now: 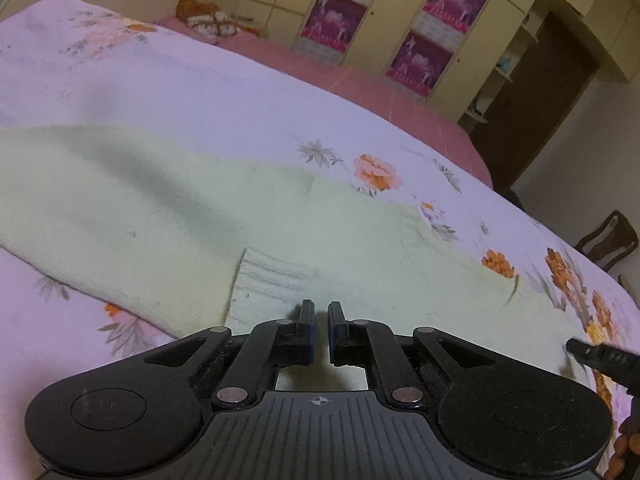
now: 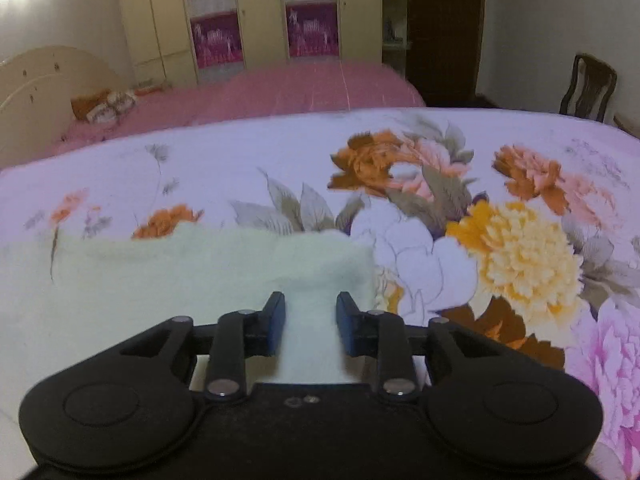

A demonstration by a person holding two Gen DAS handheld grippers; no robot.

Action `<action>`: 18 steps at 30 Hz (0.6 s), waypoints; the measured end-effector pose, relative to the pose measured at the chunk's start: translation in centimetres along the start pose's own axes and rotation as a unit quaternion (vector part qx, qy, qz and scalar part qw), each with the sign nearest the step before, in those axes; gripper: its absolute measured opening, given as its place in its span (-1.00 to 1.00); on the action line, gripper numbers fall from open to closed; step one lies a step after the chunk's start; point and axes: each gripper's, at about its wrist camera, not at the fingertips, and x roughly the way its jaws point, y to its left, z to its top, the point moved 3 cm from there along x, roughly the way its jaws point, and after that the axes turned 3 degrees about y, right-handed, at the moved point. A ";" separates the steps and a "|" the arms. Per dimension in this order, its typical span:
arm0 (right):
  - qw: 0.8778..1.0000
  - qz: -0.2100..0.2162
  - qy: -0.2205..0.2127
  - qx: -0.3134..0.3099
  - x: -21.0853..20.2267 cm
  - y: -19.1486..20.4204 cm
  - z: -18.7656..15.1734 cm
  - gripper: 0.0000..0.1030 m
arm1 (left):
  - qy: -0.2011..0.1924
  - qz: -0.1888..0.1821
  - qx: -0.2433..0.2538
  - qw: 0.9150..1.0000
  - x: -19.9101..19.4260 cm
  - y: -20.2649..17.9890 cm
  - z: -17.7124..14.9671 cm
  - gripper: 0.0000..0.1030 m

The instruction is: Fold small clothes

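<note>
A pale green knitted garment (image 1: 160,208) lies spread flat on the floral bedsheet (image 1: 200,92). Its ribbed cuff (image 1: 272,280) rests on top of it, just ahead of my left gripper (image 1: 320,308). That gripper hovers low over the cuff, its jaws a narrow gap apart with nothing pinched. In the right wrist view the garment's end (image 2: 160,272) stops at a soft edge on the sheet. My right gripper (image 2: 311,304) stands open over that end, and cloth shows between its blue pads (image 2: 278,320) without being squeezed. A dark tip of the right gripper (image 1: 592,356) pokes in at the left view's right edge.
The floral sheet (image 2: 480,240) stretches to the right of the garment. Behind it lies a second bed with a pink cover (image 2: 280,88) and a cream headboard (image 2: 40,80). Cream wardrobes (image 2: 256,12) line the back wall. A wooden chair (image 2: 588,84) stands at the far right.
</note>
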 end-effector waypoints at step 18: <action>0.984 0.164 0.021 -0.072 -5.6 14.9 -4.9 -0.22 | -0.065 0.101 -0.163 0.979 -9.1 16.2 -1.2 0.99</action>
